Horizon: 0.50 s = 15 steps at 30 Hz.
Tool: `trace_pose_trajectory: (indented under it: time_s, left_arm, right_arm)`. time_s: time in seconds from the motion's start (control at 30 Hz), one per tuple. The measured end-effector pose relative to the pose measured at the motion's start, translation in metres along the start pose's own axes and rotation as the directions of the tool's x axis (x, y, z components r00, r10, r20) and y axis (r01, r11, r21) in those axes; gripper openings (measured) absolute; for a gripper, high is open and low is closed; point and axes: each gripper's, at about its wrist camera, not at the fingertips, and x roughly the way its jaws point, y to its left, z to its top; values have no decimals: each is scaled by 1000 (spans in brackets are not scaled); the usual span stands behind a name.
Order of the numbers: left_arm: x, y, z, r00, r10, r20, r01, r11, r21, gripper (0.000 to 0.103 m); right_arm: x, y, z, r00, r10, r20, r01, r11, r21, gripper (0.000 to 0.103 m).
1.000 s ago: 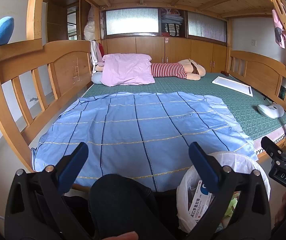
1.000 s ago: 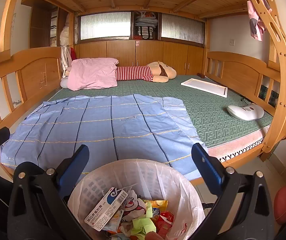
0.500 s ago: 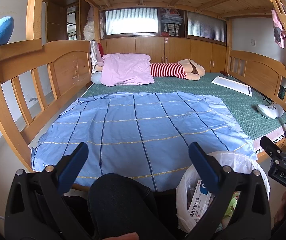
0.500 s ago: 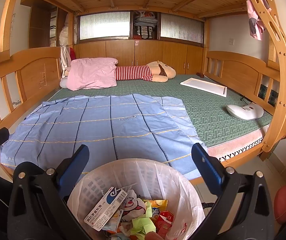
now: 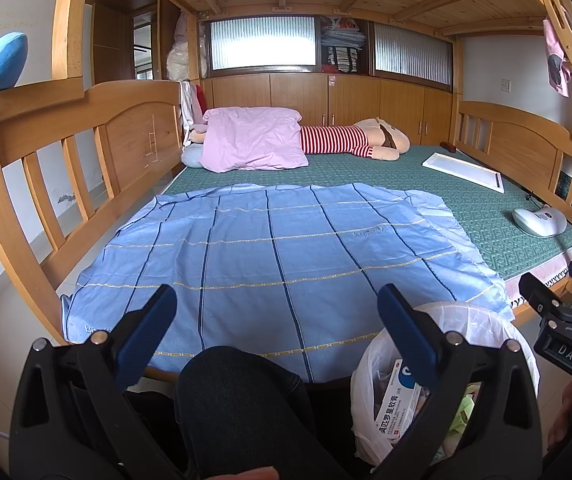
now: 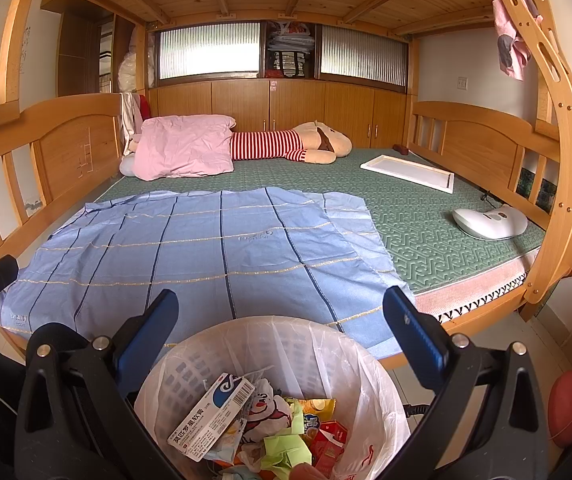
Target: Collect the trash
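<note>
Both grippers, left (image 5: 272, 318) and right (image 6: 280, 320), gape empty, the right above the bin (image 6: 274, 364) heaped with trash (image 6: 262, 420) below the bed (image 6: 425, 216), so scan for strays before quitting.

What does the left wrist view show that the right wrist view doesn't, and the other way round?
Left wrist only: the person's dark-trousered knee and a blue toy on the bedpost.
Right wrist only: straight down into the lined trash basket, with a medicine box on wrappers, and a red object on the floor.
Both: blue sheet, pink pillow, open tongs.
</note>
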Motion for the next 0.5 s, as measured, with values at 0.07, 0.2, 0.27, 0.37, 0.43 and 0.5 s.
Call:
trace_pose_trajectory:
  time_s: [0.07,0.2,0.27,0.37,0.43,0.5]
  left_arm:
    - [0,0,0,1000,-1,0,1,1000,0,100]
    - [0,-2,0,1000,-4,-1,4,1000,3,100]
    - [0,-3,0,1000,-4,-1,4,1000,3,100]
    - [-1,-3,0,1000,-3,-1,3,1000,2,100]
    - [-1,-4,-1,1000,-3,-2,3,1000,2,100]
    - [0,-3,0,1000,-4,-1,4,1000,2,100]
  right_arm:
    - [0,0,0,1000,1,-1,-1,1000,0,100]
    - [0,0,0,1000,1,-1,-1,1000,0,100]
    - [0,0,-1,1000,0,-1,0,1000,1,100]
    - [0,0,-1,1000,-1,-1,1,1000,0,100]
    - [0,0,-1,1000,0,-1,0,1000,1,100]
    - [0,0,-1,1000,0,-1,0,1000,2,100]
